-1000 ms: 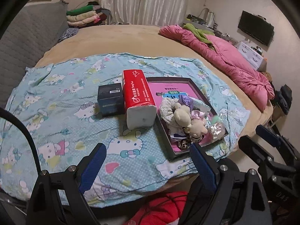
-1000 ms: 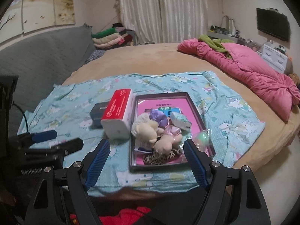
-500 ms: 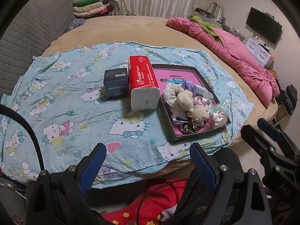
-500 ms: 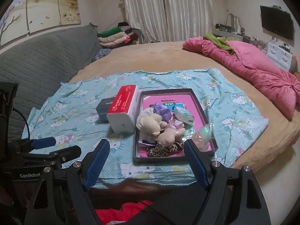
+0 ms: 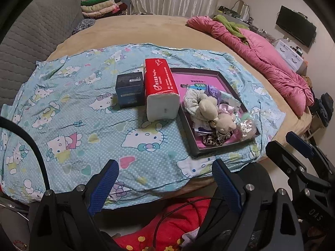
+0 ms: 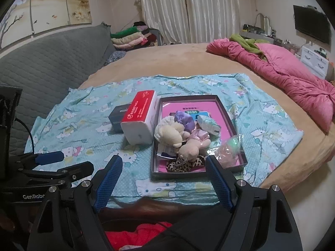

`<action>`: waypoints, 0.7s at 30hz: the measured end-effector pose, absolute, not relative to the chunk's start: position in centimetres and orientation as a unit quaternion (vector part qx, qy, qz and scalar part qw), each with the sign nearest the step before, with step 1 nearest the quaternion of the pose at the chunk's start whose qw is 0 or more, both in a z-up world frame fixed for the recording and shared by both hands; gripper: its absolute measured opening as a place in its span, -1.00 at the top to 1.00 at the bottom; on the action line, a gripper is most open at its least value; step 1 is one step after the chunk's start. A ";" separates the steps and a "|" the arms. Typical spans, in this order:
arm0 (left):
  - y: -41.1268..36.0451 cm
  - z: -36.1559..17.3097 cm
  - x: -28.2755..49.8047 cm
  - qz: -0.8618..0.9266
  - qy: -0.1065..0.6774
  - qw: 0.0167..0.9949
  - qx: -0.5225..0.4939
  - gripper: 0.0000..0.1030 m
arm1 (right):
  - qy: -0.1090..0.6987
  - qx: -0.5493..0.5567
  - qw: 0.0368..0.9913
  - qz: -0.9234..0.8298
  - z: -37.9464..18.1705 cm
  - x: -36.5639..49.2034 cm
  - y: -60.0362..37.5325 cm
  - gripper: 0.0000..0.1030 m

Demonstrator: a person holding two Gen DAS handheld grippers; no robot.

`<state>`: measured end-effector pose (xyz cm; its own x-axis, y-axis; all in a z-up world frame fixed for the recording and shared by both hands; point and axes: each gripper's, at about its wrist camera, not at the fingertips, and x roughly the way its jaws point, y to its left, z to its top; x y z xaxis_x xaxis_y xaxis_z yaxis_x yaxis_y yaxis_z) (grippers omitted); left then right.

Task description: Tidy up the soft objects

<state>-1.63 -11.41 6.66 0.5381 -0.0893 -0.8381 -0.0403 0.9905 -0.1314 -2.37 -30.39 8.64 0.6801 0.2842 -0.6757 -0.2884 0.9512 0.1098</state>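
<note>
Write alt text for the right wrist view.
A dark tray heaped with plush toys sits on a cartoon-cat sheet, a red tissue pack beside it. The open right claw hovers empty in front.

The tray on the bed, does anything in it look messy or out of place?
Yes. The soft items are heaped loosely toward the near end of the tray, with plush toys lying across each other. A crinkled clear plastic bag hangs over the right rim rather than sitting inside.
</note>
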 end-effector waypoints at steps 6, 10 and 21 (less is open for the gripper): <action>-11.5 6.6 -1.6 -0.013 0.482 0.874 -0.064 -0.75 | 0.371 -0.003 0.915 0.158 8.5 -2.4 -30.3 -0.60; -11.5 6.6 -1.6 -0.012 0.482 0.874 -0.064 -0.75 | 0.370 -0.004 0.915 0.158 8.4 -2.4 -30.4 -0.60; -11.5 6.6 -1.4 -0.009 0.483 0.874 -0.061 -0.75 | 0.370 -0.002 0.915 0.158 8.4 -2.3 -30.4 -0.60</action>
<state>-1.43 -11.50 6.61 0.5338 -0.0754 -0.8422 -0.0422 0.9924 -0.1155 -2.35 -30.43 8.40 0.6762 0.2868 -0.6786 -0.2903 0.9503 0.1124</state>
